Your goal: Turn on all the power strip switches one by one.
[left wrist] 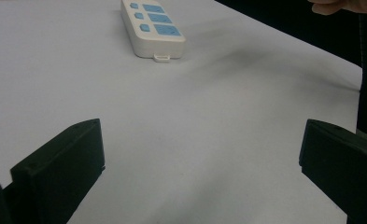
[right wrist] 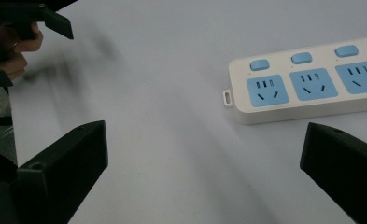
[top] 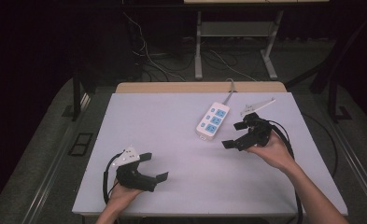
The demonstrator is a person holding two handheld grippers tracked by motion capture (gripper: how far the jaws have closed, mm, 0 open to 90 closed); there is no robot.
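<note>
A white power strip [top: 212, 121] with three blue sockets and blue switches lies flat on the white table [top: 172, 135], its grey cable running off the far edge. My right gripper [top: 235, 134] is open just to the right of the strip, its jaws wide apart and nothing between them. In the right gripper view the power strip [right wrist: 312, 84] lies ahead and to the right of the open right gripper [right wrist: 202, 154]. My left gripper [top: 154, 166] is open near the front left of the table, far from the strip. The power strip [left wrist: 152, 28] lies well ahead of the open left gripper [left wrist: 200, 149].
A person's hands and forearms come in from the table's front edge. Behind the table stands a grey metal frame [top: 237, 42] with loose cables on the dark floor. A wooden strip [top: 200, 87] edges the table's far side.
</note>
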